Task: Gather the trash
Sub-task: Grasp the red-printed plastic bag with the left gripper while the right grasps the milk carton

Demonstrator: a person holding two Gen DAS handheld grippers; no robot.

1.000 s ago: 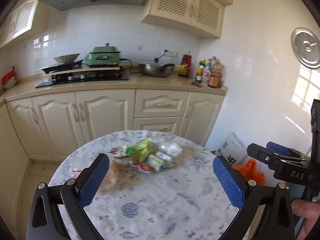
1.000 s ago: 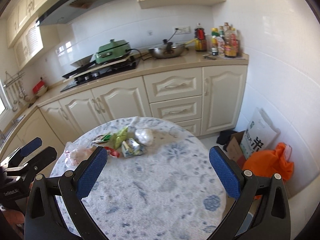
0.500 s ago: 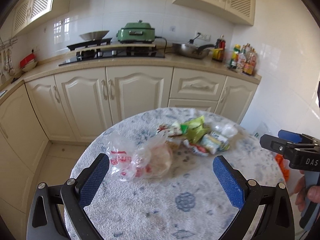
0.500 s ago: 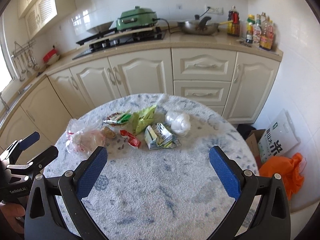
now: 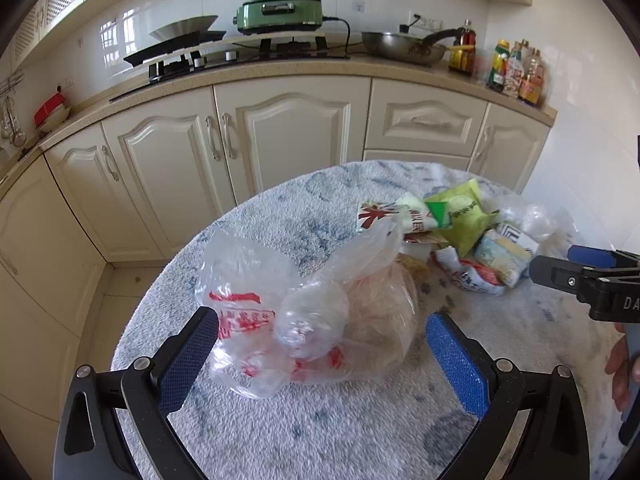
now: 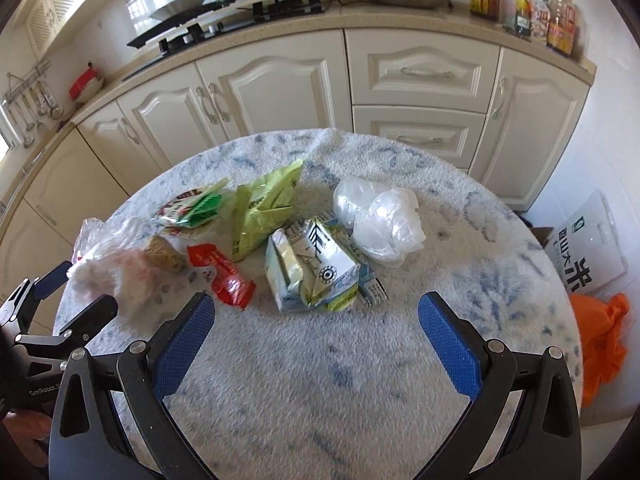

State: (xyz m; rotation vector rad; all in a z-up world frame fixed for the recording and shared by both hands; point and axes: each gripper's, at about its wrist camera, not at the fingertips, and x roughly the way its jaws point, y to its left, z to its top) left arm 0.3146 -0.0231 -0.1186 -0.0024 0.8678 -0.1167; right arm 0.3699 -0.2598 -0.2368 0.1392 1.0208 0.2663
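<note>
On worktop [image 6: 360, 380]: wrappers [image 6: 312, 272] loose, clear plastic bag [image 5: 304, 312] ungrasped; left gripper [image 5: 320, 344] and right gripper [image 6: 316, 332] fingers spread, empty. Collection not begun.

Left gripper [image 5: 320, 344] wide open, blue pads [image 5: 188, 364] flanking a clear plastic bag [image 5: 308, 308] with red print, without touching it. Bag slumped on a round counter [image 5: 320, 432] with a blue-and-white mottled cover. Beyond it, to the right, a cluster of wrappers: a green packet [image 5: 464, 216], a red-and-white wrapper [image 5: 376, 214], a crumpled clear bag [image 5: 528, 218]. At the right edge, the right gripper [image 5: 592, 276], a hand [image 5: 620, 372] below it.
</note>
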